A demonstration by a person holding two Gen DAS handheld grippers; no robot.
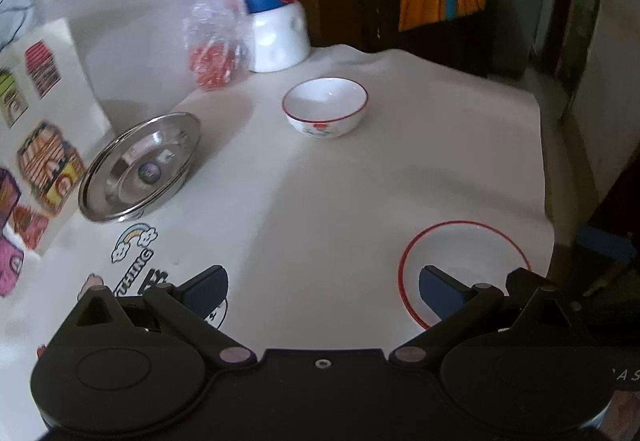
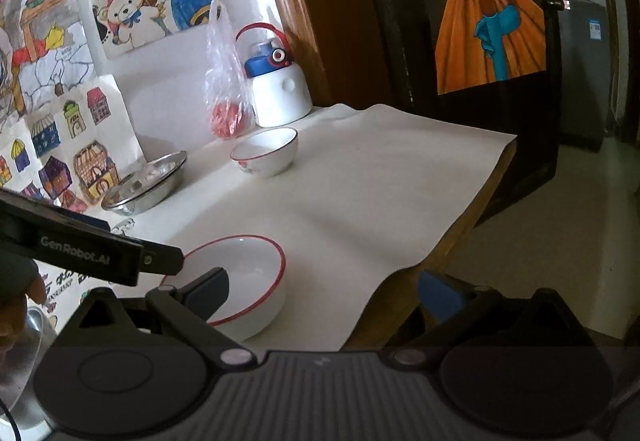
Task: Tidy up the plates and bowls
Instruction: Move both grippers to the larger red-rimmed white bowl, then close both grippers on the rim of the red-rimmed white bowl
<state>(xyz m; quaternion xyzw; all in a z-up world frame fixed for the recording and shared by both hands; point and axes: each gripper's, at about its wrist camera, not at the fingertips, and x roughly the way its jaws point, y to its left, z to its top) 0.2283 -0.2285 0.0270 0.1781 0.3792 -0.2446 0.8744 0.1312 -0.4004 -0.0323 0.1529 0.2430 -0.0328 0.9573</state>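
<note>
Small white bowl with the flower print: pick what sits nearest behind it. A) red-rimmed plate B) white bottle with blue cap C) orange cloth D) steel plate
B: the white bottle with blue cap stands just behind the small white bowl, against the wall.

Left gripper [image 1: 322, 291]: matte black plastic body with two round, disc-like housings at its base, each bearing a shallow oval recess. Black link arms run forward from silver pivot pins to triangular cut-out brackets; a small silver screw sits at the centre of the top plate. Fingers [image 1: 208, 289] carry dark blue pads. Pale letters, partly cut off, mark the right edge.

Right gripper [image 2: 322, 291]: same black build and blue pads, its top plate ribbed grey. Seen from this camera, the left unit's side reads "GenRobot.AI" in white. Bare skin of a hand [image 2: 16, 305] shows beside it.
</note>
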